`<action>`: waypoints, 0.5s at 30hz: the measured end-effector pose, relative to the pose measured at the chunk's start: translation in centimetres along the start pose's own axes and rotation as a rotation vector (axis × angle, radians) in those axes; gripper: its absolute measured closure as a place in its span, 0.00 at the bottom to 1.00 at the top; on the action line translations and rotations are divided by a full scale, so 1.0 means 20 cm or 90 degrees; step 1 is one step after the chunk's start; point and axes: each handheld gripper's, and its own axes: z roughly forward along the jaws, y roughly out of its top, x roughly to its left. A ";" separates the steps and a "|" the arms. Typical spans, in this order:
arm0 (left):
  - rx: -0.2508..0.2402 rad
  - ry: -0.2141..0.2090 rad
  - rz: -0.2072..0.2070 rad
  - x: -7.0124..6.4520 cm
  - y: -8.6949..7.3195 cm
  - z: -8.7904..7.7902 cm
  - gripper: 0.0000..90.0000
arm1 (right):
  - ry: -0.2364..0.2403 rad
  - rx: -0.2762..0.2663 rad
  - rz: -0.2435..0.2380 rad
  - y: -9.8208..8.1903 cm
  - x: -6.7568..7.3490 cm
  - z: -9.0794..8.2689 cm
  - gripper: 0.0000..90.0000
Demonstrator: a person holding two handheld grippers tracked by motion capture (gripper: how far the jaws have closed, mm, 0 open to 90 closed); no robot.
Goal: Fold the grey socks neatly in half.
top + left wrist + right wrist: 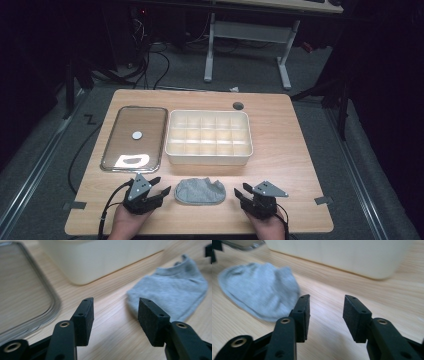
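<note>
Wooden table point(295, 150), high view. Landmark: the cream divided box point(209, 137), near table centre.

Left of the box, just beside it: clear lid point(134, 138) lying flat, long side parallel to the box's left wall. A small white disc point(137, 134) sits at its middle; a glare patch shows at its near end.

In front of the box, on the near strip of table: grey sock point(199, 191), lying flat, apart from the box's front wall. In the left gripper view the sock point(172, 293) lies ahead and to the right of the jaws; the box wall point(100, 257) and lid edge point(50, 300) are beyond.

Left gripper point(159, 187): in front of the box's left corner, below the lid's near end, just left of the sock. Jaws spread, nothing between them; bare wood shows in the gap.

Right gripper point(241, 192): in front of the box's right part, just right of the sock. Jaws spread, empty. In the right gripper view the sock point(259, 295) lies ahead and left of the jaws, the box wall point(342, 255) beyond.

A hand holds each gripper at the near table edge.
</note>
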 end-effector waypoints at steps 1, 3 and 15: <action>-0.002 0.003 -0.005 0.01 0.00 0.00 0.53 | -0.010 -0.002 -0.003 -0.01 -0.01 -0.01 0.65; -0.004 0.008 -0.005 0.01 0.00 0.00 0.52 | -0.016 -0.006 -0.012 -0.01 -0.02 -0.02 0.66; -0.004 0.004 -0.029 0.03 0.00 0.02 0.51 | -0.043 -0.015 0.011 -0.01 -0.03 -0.04 0.60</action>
